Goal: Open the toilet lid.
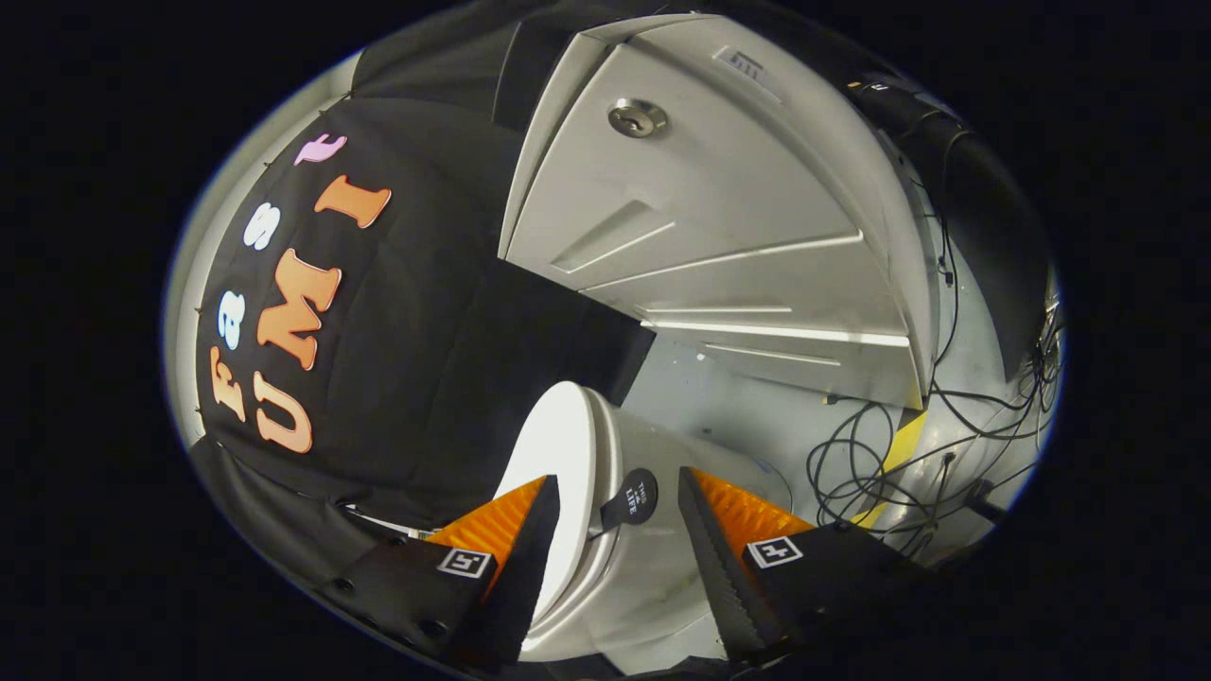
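Lid raised, claw spread around its edge

We see the claw [615,539] wide open, gripping nothing; the toilet lid [558,473] stands near upright between its fingers, with a black tab [632,497] beside it. We judge the opening nearly complete; next, push the lid fully back and withdraw.

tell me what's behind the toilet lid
Beyond the white toilet lid, which sits between the open jaws of the gripper, hang black cloth and a grey cabinet. The bowl's inside stays hidden.

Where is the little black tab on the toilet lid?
In the gripper view the black tab sticks out from the toilet lid, between the open gripper fingers, nearer the left one.
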`<move>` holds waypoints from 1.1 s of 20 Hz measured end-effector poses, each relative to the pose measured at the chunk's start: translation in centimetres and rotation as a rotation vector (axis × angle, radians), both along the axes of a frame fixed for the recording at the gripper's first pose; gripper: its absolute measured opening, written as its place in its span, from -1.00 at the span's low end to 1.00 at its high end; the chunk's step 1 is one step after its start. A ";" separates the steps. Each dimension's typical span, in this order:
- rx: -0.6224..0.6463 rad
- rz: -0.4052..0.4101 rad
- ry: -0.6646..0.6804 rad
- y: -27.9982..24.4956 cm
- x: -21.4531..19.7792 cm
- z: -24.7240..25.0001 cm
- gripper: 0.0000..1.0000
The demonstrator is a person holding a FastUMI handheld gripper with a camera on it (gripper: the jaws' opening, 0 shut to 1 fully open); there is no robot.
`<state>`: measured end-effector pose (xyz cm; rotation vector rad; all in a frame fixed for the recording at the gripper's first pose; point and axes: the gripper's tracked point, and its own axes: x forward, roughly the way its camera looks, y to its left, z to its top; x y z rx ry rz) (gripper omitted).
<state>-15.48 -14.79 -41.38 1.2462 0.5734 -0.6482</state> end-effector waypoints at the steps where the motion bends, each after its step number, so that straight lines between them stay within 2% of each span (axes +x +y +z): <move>1: 0.037 0.017 0.008 0.4 0.3 -0.7 0.66; 6: 0.114 0.042 0.034 1.7 1.1 -3.9 0.66; 7: 0.102 0.057 0.036 1.9 1.2 -4.0 0.44; 8: 0.093 0.070 0.024 2.0 1.4 -3.7 0.36; 11: 0.076 0.099 0.041 2.0 1.0 -4.3 -0.27; 12: 0.074 0.096 0.045 2.0 1.2 -4.2 -0.41; 15: 0.071 0.087 0.053 1.7 0.9 -4.5 -0.52; 18: 0.117 0.047 0.052 1.6 1.1 -4.3 -0.52; 19: 0.139 0.031 0.053 1.6 1.0 -4.4 -0.65; 20: 0.145 0.015 0.039 1.3 1.2 -3.7 -0.66; 21: 0.149 0.013 0.036 1.1 1.1 -3.7 -0.79; 22: 0.146 0.015 0.035 1.4 1.0 -4.0 -0.84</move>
